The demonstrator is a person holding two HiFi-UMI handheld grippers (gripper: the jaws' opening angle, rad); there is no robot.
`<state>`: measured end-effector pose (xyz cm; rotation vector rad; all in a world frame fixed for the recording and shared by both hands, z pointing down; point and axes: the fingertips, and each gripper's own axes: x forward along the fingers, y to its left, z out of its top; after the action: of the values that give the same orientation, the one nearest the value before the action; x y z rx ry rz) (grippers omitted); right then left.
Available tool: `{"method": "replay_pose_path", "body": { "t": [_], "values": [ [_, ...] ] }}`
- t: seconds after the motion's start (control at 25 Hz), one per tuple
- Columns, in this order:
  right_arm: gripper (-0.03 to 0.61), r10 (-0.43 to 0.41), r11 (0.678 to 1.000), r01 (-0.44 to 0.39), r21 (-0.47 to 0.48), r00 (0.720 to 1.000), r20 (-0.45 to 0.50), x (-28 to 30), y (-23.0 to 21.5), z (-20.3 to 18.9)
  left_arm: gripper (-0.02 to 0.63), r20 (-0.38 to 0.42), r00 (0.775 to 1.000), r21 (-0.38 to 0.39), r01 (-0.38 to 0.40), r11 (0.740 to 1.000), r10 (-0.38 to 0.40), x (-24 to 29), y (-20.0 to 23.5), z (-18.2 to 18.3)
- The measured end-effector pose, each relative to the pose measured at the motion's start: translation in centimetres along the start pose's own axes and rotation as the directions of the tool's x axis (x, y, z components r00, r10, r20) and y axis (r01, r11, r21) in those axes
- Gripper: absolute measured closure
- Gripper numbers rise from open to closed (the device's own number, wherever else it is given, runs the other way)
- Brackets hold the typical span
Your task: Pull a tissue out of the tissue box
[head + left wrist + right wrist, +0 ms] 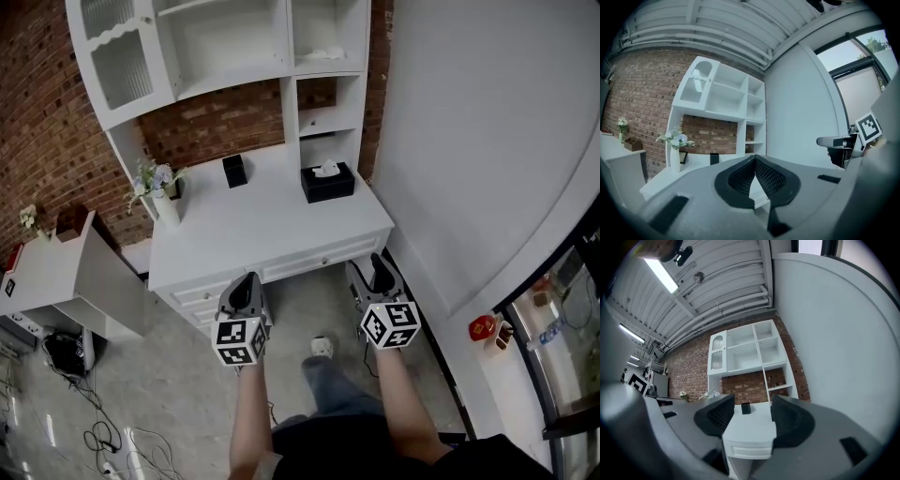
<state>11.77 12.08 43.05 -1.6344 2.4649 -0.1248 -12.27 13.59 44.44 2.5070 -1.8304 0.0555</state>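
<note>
A black tissue box [327, 183] with a white tissue [326, 169] poking from its top stands at the right end of the white desk [262, 230] in the head view. Both grippers hover in front of the desk's drawers, well short of the box. My left gripper [247, 281] is shut, its tips meeting with nothing between them [754, 158]. My right gripper [372, 269] is open and empty, with a wide gap between its jaws [752, 416]. In the right gripper view the tissue box is mostly hidden behind the right-hand jaw.
A small black box [234, 171] and a white vase of flowers [161, 192] stand further left on the desk. A white hutch with shelves [234, 47] rises behind it. A curved white wall [487, 141] lies to the right and a low white cabinet [66, 277] to the left.
</note>
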Motion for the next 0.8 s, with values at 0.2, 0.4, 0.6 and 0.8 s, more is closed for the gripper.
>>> {"method": "replay_pose_path", "body": {
  "t": [0.2, 0.4, 0.6, 0.8],
  "values": [
    [0.348, -0.005, 1.0, 0.005, -0.003, 1.0, 0.019, 2.3, -1.2, 0.4, 0.604, 0.011, 1.0, 0.015, 0.009, 1.0, -0.009, 2.4, 0.7, 0.5],
    [0.348, -0.006, 1.0, 0.006, 0.001, 1.0, 0.029, 5.9, -3.0, 0.4, 0.604, 0.002, 1.0, 0.02, 0.007, 1.0, -0.007, 6.0, 1.9, 0.2],
    [0.348, -0.008, 1.0, 0.008, 0.012, 1.0, 0.005, 11.1, -5.6, -1.3, 0.604, -0.021, 1.0, 0.016, -0.005, 1.0, 0.005, 11.3, 3.7, -1.3],
    [0.348, 0.01, 1.0, -0.009, 0.024, 0.999, -0.034, 18.1, -8.5, -3.2, 0.604, -0.057, 0.998, 0.016, -0.019, 1.0, 0.02, 17.8, 5.8, -2.5]
  ]
}}
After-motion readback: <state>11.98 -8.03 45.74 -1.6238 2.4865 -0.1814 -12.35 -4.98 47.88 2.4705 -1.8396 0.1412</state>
